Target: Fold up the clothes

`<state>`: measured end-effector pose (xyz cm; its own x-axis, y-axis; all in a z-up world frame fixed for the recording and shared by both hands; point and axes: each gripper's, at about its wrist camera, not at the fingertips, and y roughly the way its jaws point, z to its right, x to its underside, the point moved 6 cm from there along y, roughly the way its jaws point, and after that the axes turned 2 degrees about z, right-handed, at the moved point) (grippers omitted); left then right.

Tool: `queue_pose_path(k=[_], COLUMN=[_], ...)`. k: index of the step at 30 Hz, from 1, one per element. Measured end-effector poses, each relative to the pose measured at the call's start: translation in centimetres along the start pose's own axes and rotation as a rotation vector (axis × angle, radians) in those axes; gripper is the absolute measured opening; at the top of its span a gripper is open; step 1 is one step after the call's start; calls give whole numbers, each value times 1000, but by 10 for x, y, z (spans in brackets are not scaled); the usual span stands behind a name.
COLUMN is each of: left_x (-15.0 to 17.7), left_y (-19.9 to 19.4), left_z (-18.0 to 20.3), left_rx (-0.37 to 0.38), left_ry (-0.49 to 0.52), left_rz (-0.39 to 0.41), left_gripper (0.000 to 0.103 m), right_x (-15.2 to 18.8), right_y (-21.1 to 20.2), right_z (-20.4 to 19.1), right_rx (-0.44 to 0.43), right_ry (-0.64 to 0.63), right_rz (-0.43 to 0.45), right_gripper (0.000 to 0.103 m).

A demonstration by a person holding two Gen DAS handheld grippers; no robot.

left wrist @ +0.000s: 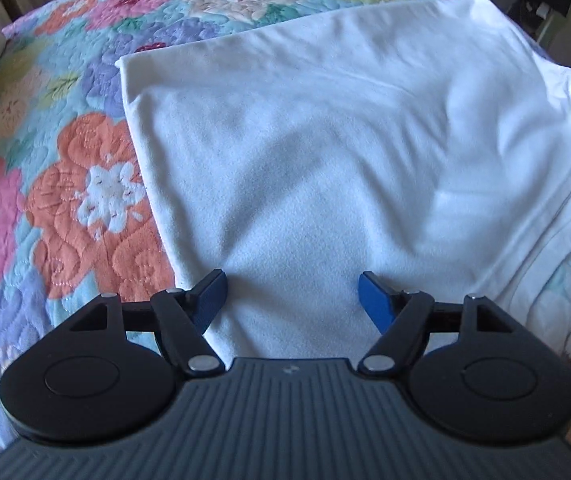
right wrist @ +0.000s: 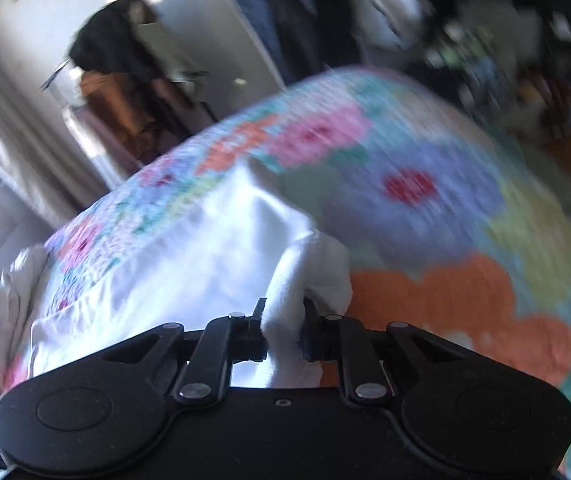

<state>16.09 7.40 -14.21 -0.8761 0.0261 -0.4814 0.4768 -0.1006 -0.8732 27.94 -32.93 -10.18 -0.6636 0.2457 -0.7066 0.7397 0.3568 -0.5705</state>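
Bedroom setup, with a bed under a quilted floral bedspread (left wrist: 85, 208) in orange, pink and lilac patches. Spread flat on top, a white soft cotton garment (left wrist: 325, 152), looks like a tee already partly folded into a long panel, lying near the right side of the bed in the left wrist view. Long axis seems to run from the near edge away toward the far top right, with the folded straight edge on the left and a ribbed hem or sleeve seam trailing off to the right.

Left tool (left wrist: 293, 296) hovering just above the near end of the panel, blue pads spread wide, nothing between them, not touching cloth as far as can be told.

Right tool (right wrist: 283, 320) pinched narrow on a bunched white fold of the same garment, cloth poking up between the black pads. Pretty blurry on that side, so hard to say exactly which corner that is.

Best guess for doing this step well: bring the left tool down on the matching near corner, bite only the top layers, then lift both ends level and carry across the short way so the edge lands square. Risk: uneven pull dragging the panel askew or bunching up.
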Motion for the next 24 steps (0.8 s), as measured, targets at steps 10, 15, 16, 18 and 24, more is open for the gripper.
queue_pose_path(k=[10, 15, 16, 18, 24], left_x=[-40, -33, -29, -19, -10], left_y=[-34, -25, -22, -15, 0], left_z=[-10, -33, -37, -45, -34], left_rx=[164, 348, 356, 387, 430], left_ry=[16, -278, -299, -380, -427], left_rz=[121, 201, 204, 157, 101], left_gripper=[69, 36, 36, 36, 45], right_x=[13, 63, 76, 104, 136], right_y=[-16, 4, 9, 22, 39], right_z=[-157, -222, -228, -234, -220], right_rx=[-241, -341, -340, -313, -218], right_ry=[-199, -246, -254, -265, -288], right_rz=[-75, -207, -233, -303, -410], right_gripper=[16, 15, 15, 15, 15])
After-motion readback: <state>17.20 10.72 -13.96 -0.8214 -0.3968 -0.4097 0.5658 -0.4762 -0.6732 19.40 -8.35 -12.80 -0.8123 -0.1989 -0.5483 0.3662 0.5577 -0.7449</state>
